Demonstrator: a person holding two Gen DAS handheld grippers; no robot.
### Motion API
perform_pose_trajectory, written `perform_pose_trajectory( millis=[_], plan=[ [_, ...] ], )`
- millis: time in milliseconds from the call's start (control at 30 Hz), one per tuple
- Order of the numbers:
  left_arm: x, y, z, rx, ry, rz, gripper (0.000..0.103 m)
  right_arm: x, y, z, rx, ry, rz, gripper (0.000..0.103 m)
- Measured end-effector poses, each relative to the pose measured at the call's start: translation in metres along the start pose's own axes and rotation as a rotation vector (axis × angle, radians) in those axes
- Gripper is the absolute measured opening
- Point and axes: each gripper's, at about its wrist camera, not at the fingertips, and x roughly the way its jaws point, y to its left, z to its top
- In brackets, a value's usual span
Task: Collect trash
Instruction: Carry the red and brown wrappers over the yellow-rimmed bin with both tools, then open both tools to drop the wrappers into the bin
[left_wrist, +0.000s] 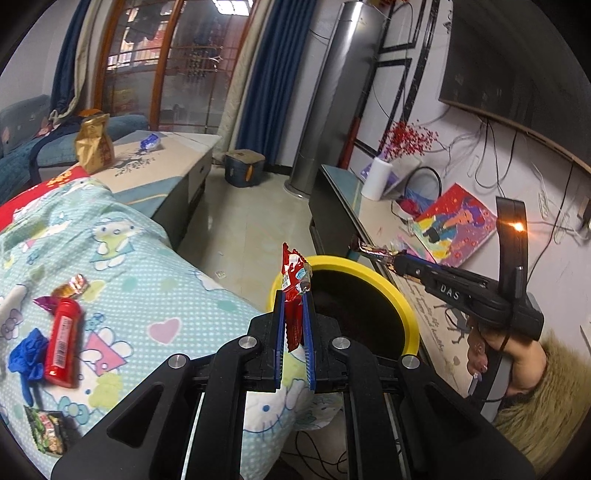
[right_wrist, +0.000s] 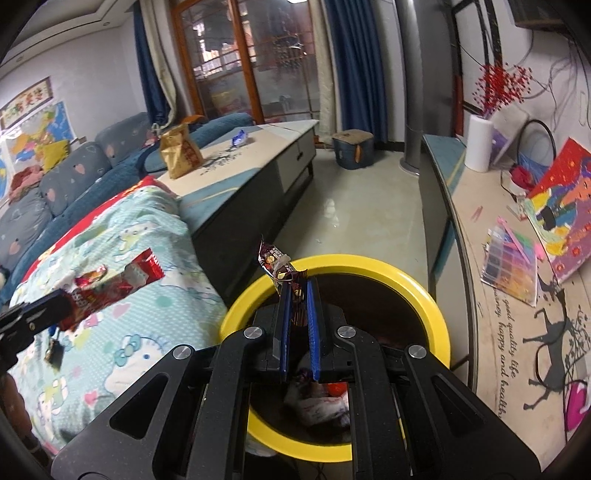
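Observation:
My left gripper (left_wrist: 293, 295) is shut on a red snack wrapper (left_wrist: 293, 273) that stands up between its blue pads, beside the left rim of the yellow-rimmed bin (left_wrist: 391, 286). My right gripper (right_wrist: 297, 286) is shut on a dark brown wrapper (right_wrist: 275, 260), held over the bin's rim (right_wrist: 369, 263). Crumpled trash (right_wrist: 321, 404) lies inside the bin. From the right wrist view, the left gripper (right_wrist: 68, 306) and its red wrapper (right_wrist: 122, 280) hang over the cartoon-print blanket (right_wrist: 155, 229). On that blanket (left_wrist: 155, 266) lie a red packet (left_wrist: 62, 343), a candy wrapper (left_wrist: 75, 285), a blue crumpled piece (left_wrist: 27, 354) and a green packet (left_wrist: 46, 432).
A low table (right_wrist: 258, 155) behind the blanket carries a gold bag (right_wrist: 181, 151) and a blue wrapper (right_wrist: 240, 138). A long stand (right_wrist: 480, 229) on the right holds a paper roll (right_wrist: 478, 142) and colourful pictures. Tiled floor (right_wrist: 351, 206) runs between them.

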Motion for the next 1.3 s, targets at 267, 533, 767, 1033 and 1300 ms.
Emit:
perform_pose_trajectory(
  millis=[267,533,767,1033,1300],
  plan=[
    [0.025,-0.019,-0.008,0.037,0.043,-0.030,0.009,0.009,-0.022,-0.004,0.044,0.025,-0.034,0.005],
    [0.050,-0.035,-0.014,0.072,0.089,-0.052,0.009,0.015,-0.040,-0.008,0.085,0.041,-0.066,0.005],
    [0.078,-0.049,-0.021,0.105,0.143,-0.073,0.009,0.021,-0.052,-0.011,0.108,0.062,-0.087,0.006],
    [0.109,-0.056,-0.030,0.124,0.201,-0.078,0.009,0.026,-0.064,-0.015,0.126,0.082,-0.091,0.006],
    [0.132,-0.055,-0.029,0.124,0.220,-0.057,0.033,0.033,-0.067,-0.017,0.145,0.106,-0.081,0.015]
  ],
)
